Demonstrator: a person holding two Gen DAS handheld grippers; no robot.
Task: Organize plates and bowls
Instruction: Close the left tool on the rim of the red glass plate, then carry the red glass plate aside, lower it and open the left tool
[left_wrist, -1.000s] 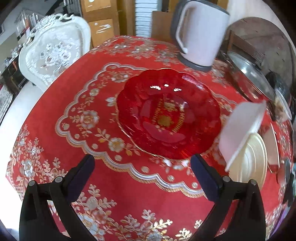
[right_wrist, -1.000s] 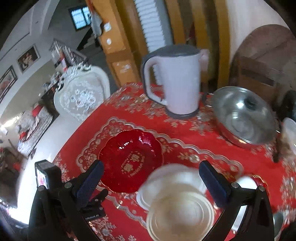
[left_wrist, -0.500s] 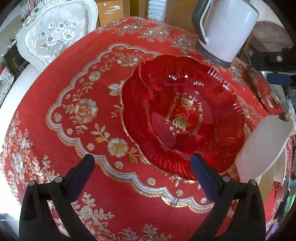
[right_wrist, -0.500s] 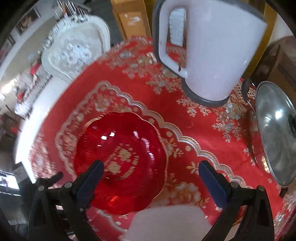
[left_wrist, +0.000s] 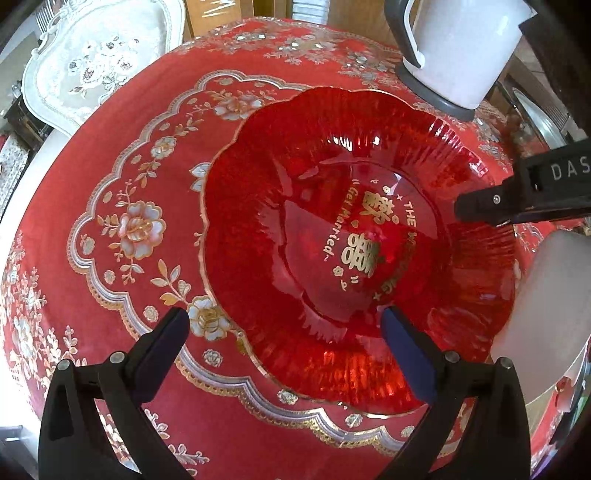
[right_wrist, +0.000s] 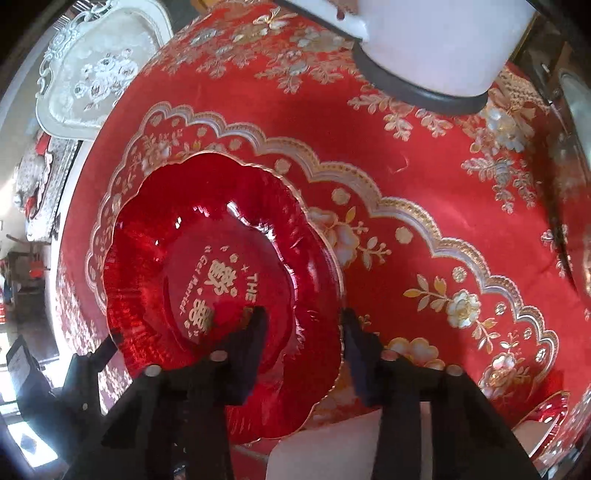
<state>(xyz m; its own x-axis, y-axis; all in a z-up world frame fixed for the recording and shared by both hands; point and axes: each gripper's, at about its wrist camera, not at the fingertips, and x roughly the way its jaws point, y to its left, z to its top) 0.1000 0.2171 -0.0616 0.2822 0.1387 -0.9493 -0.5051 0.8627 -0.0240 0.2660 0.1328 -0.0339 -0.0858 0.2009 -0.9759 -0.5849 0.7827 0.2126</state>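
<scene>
Red glass plate (left_wrist: 354, 251) centre frame on desk (left_wrist: 110, 332), nothing in it. White kettle (left_wrist: 458, 48) upper right, just behind plate. White chair (left_wrist: 96, 62) upper left. Left gripper (left_wrist: 284, 332) fingers spread wide, nothing held, one over near rim. Right gripper (right_wrist: 301, 328) fingers narrowed astride right rim; contact unclear.

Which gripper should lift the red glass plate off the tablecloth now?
Right. The right gripper already straddles the red glass plate rim, one finger inside, one outside. The left gripper is wide open, only one finger over it.
</scene>
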